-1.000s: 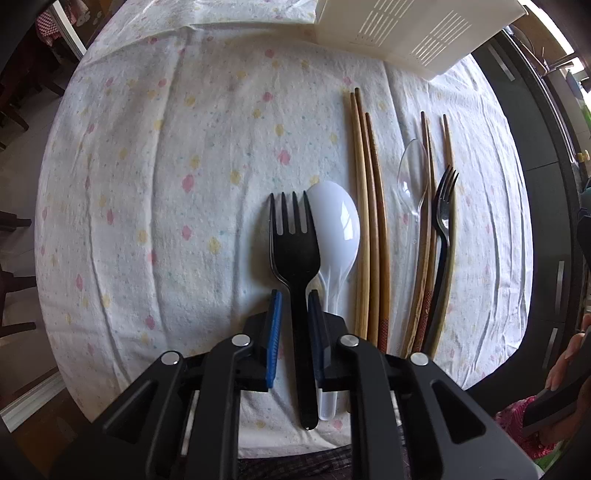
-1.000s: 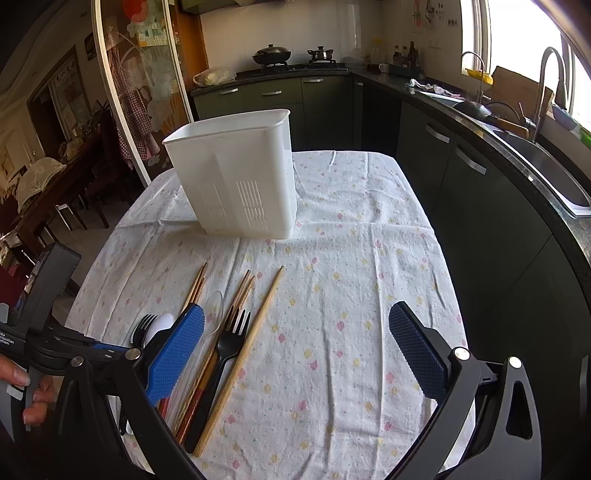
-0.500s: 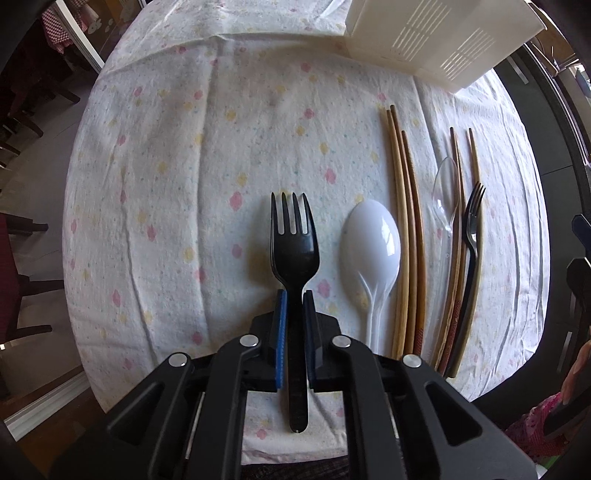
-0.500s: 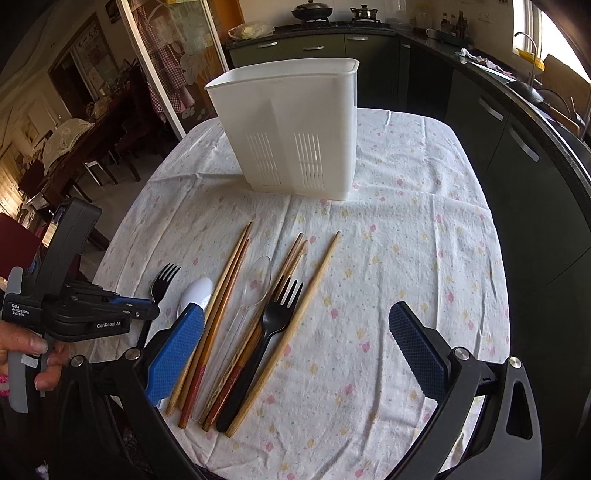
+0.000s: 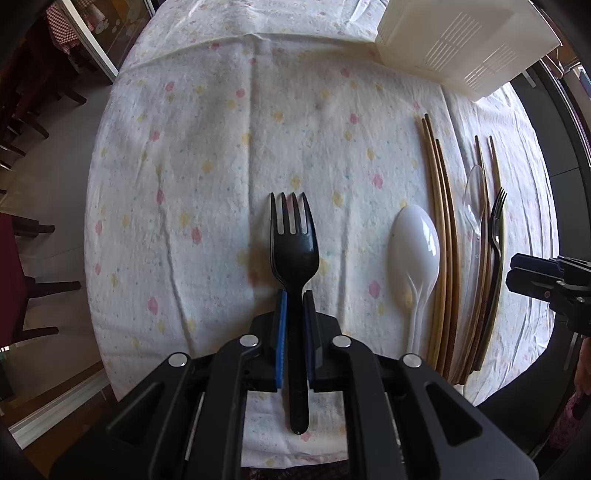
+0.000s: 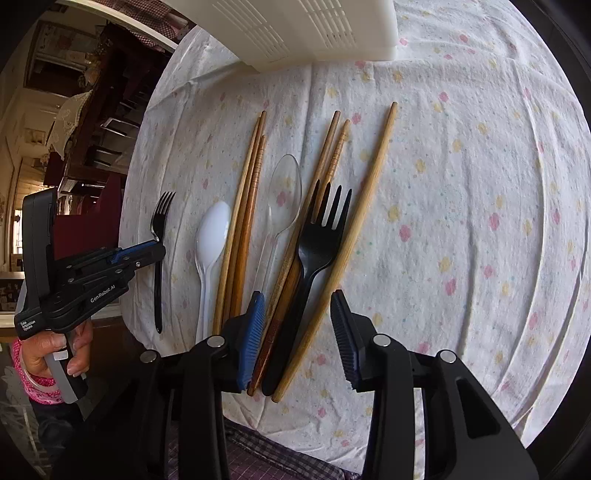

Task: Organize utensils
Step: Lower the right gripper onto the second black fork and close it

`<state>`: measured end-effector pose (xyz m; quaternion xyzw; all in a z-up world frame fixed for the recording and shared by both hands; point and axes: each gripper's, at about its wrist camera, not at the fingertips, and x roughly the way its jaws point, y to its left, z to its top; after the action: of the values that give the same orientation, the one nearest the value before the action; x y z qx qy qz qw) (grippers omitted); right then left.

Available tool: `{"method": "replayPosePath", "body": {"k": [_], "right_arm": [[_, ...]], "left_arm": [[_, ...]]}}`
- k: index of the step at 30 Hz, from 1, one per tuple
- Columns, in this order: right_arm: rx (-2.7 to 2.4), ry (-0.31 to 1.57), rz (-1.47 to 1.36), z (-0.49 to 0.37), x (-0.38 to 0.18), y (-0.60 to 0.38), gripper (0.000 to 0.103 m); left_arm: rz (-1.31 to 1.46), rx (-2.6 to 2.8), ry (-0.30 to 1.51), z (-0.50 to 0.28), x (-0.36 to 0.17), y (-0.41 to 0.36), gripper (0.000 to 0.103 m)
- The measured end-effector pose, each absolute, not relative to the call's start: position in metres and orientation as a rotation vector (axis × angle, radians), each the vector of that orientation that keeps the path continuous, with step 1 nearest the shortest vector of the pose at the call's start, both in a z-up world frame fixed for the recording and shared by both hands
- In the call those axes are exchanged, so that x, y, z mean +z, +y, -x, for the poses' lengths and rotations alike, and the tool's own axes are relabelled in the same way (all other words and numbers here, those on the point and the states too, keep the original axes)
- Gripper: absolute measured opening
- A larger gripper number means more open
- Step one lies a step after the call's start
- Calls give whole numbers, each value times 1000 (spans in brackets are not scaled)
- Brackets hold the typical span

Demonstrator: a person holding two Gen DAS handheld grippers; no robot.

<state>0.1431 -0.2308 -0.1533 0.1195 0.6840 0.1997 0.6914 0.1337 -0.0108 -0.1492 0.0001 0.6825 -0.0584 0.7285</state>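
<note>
Black fork (image 5: 294, 258) pinched in left tool (image 5: 294, 325), seemingly lifted.

right hand-held gripper (image 6: 301, 332) spread | straddles black fork (image 6: 308, 273), chopsticks (image 6: 343, 236)

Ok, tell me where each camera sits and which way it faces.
Left wrist: on the left gripper, looking down across the flowered tablecloth; its jaws clamp a black plastic fork.
Right wrist: on the right gripper, looking down over wooden chopsticks toward the white slotted caddy; jaws open, hand showing.
Shared: white plastic spoon, the chopsticks, caddy and fork.
</note>
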Motion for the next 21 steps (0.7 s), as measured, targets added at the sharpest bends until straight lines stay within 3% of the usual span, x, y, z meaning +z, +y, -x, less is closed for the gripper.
{"method": "replayPosePath", "body": {"k": [7,21], "right_arm": [[409,1567,-286,-150,-162,-220,21],[362,1586,-312,-162,-172,-220,10]], "left_arm": [[-12,-133,1490,-129,-150,-12,8],[-17,-155,1478,-132,-147,-13,8]]}}
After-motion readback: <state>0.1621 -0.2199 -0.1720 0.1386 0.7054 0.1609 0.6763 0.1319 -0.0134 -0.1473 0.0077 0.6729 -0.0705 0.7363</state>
